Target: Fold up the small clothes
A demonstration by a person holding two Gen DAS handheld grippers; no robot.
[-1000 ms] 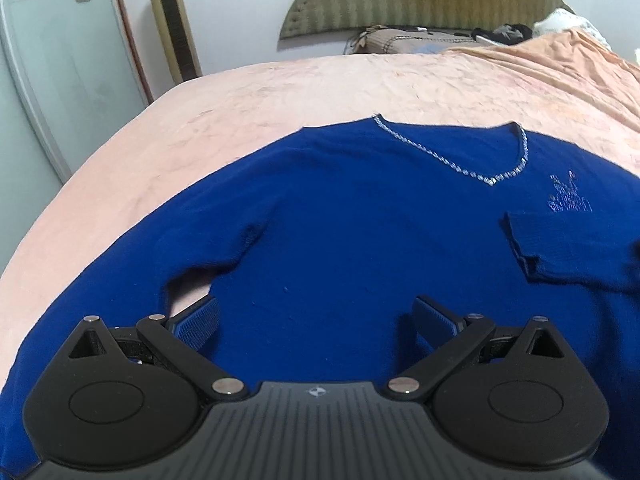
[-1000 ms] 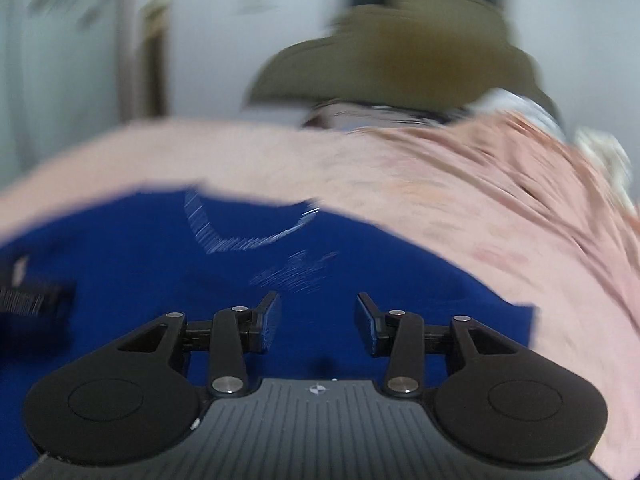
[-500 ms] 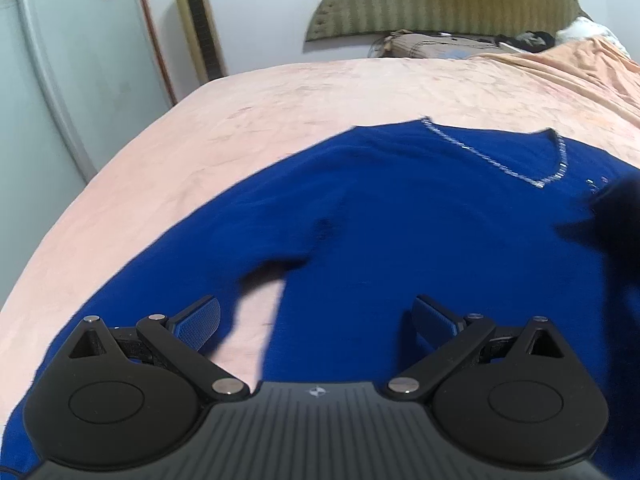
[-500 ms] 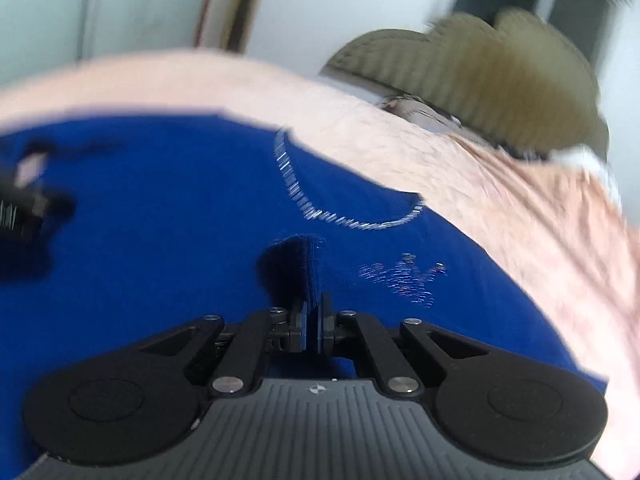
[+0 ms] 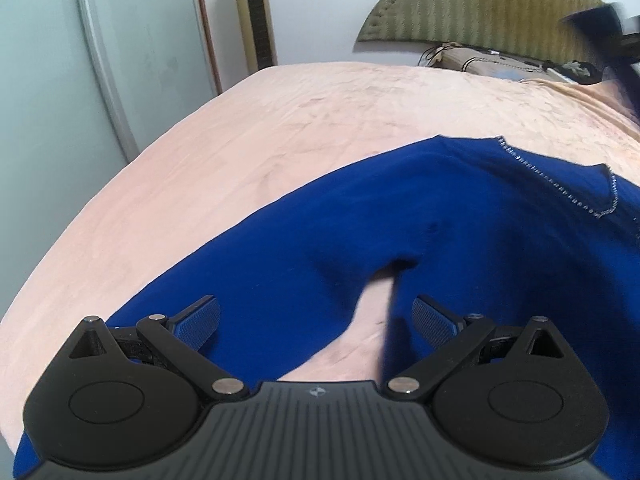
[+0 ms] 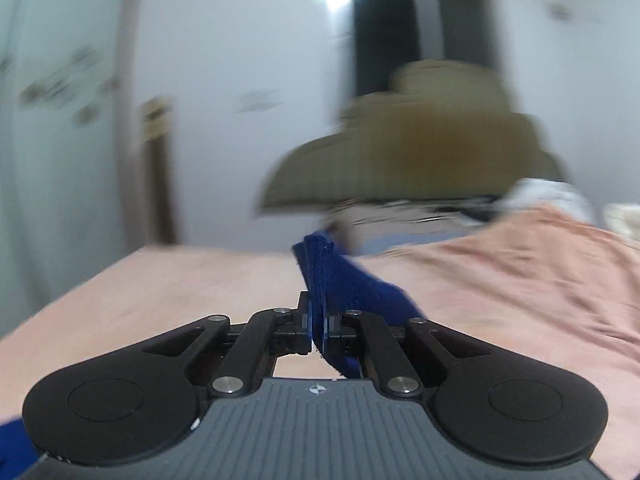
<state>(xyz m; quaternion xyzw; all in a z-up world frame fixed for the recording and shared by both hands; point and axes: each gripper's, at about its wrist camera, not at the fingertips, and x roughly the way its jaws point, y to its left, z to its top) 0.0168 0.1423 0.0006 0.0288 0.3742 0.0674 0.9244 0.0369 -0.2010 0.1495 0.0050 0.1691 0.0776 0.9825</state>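
Note:
A royal-blue sweater (image 5: 440, 220) with a silver-trimmed neckline (image 5: 560, 192) lies flat on a peach bedspread (image 5: 260, 140). My left gripper (image 5: 316, 320) is open and empty, low over the sweater's left sleeve and armpit. My right gripper (image 6: 318, 320) is shut on a fold of the blue sweater's sleeve cuff (image 6: 336, 276) and holds it lifted above the bed; the cuff sticks up between the jaws. The right gripper's dark, blurred shape shows at the upper right of the left wrist view (image 5: 600, 24).
An olive padded headboard (image 5: 500, 4) and pillows (image 5: 500, 64) stand at the far end of the bed. A tall gold fan tower (image 5: 256, 16) and a glass wardrobe door (image 5: 48, 80) are at the left. The bed's left edge curves down near the door.
My right gripper closed on the sleeve cuff and lifted it well above the bed. My left gripper shifted left, over the left sleeve and armpit, still open.

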